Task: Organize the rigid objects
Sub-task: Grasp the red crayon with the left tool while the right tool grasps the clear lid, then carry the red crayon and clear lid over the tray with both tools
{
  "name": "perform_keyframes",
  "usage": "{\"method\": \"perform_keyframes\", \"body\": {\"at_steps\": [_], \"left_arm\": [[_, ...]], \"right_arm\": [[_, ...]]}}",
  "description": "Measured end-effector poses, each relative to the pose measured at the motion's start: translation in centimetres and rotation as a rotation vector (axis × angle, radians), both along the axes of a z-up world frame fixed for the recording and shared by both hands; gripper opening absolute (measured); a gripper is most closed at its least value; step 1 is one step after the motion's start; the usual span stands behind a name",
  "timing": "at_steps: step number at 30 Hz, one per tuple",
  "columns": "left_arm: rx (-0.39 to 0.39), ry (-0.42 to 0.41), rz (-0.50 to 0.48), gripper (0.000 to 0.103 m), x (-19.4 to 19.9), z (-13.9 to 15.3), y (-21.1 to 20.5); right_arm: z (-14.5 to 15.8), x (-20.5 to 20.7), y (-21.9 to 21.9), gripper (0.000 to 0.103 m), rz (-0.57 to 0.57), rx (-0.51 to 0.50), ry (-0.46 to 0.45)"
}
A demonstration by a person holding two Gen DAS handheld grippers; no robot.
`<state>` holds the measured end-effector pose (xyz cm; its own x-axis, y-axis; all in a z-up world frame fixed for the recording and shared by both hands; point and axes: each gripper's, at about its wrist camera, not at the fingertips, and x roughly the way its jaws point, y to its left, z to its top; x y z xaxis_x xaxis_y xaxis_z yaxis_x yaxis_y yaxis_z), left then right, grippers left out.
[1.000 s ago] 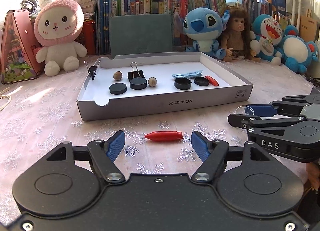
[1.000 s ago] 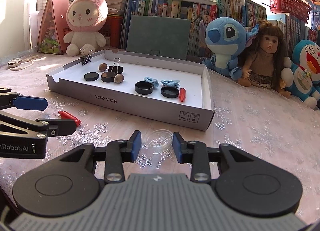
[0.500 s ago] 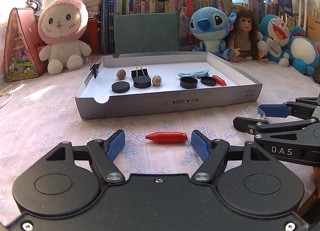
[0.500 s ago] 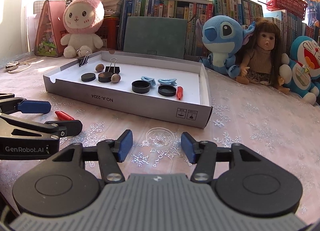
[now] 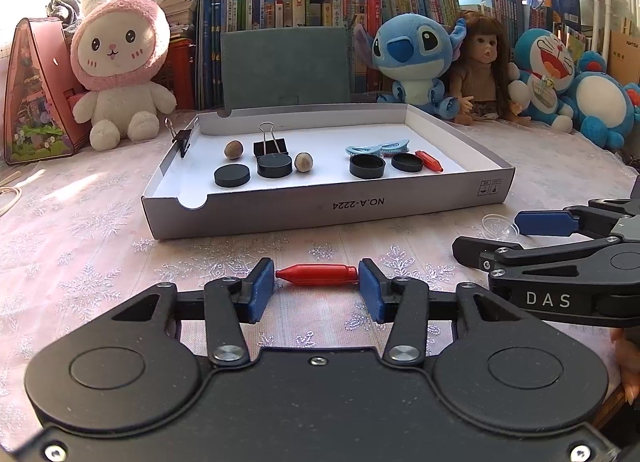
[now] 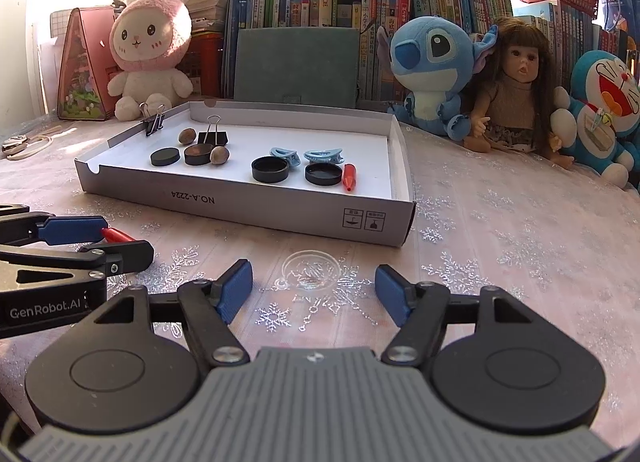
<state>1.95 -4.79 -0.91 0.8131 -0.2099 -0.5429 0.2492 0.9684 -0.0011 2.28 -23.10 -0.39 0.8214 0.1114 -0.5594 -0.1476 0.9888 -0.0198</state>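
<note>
- My left gripper (image 5: 316, 286) has just been closing, and the red peg (image 5: 316, 275) lies crosswise between my pads (image 5: 262, 280), so I take it by its ends: the pointed end touches the left pad and the blunt end meets the right one.
- I judge that a grip just made, pads pressing but the peg not lifted; it rests on the cloth (image 5: 80, 246) in front of the box (image 5: 320, 208).
- My right gripper (image 6: 314, 292) has just been opening and now stands wide, holding nothing. The clear lid (image 6: 311, 269) lies flat on the cloth just ahead of the tips, centred on the gap but not between the pads (wide jaws because the lid is a broad disc).
- The box holds what looks sorted in like pairs: black discs (image 5: 232, 175), two nuts (image 5: 233, 149), binder clips (image 5: 272, 146), blue hair clips (image 5: 376, 148), black caps (image 5: 367, 166) and a second red peg (image 5: 429, 160) by the right wall.
- So I judge my peg belongs beside that one, at the right end.
- The lid is thin, slick and hard to see on the patterned cloth, and I expect it to slide instead of rising when I pinch it.
</note>
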Motion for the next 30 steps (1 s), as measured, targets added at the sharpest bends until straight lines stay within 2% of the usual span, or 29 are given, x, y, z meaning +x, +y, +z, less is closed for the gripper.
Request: {"method": "perform_keyframes", "body": {"at_steps": [3, 5, 9, 12, 19, 30], "left_arm": [[0.000, 0.002, 0.008, 0.043, 0.0, 0.0, -0.1], [0.002, 0.006, 0.010, 0.043, 0.0, 0.1, -0.2], [-0.005, 0.019, 0.011, 0.042, 0.0, 0.3, -0.1], [-0.006, 0.025, 0.012, 0.042, 0.1, 0.4, 0.0], [-0.014, 0.037, 0.015, 0.042, -0.1, 0.6, 0.0], [-0.043, 0.048, 0.032, 0.042, 0.1, 1.4, 0.5]], "right_arm": [[0.0, -0.1, 0.0, 0.078, -0.003, 0.008, -0.002], [0.0, -0.3, -0.1, 0.066, 0.008, 0.024, -0.005], [0.0, -0.8, 0.2, 0.051, 0.031, 0.026, -0.015], [0.1, -1.2, 0.6, 0.035, 0.039, 0.034, -0.027], [0.5, -1.7, 1.5, 0.035, 0.090, 0.043, -0.037], [1.3, -1.4, 1.6, 0.035, 0.057, 0.095, -0.041]]}}
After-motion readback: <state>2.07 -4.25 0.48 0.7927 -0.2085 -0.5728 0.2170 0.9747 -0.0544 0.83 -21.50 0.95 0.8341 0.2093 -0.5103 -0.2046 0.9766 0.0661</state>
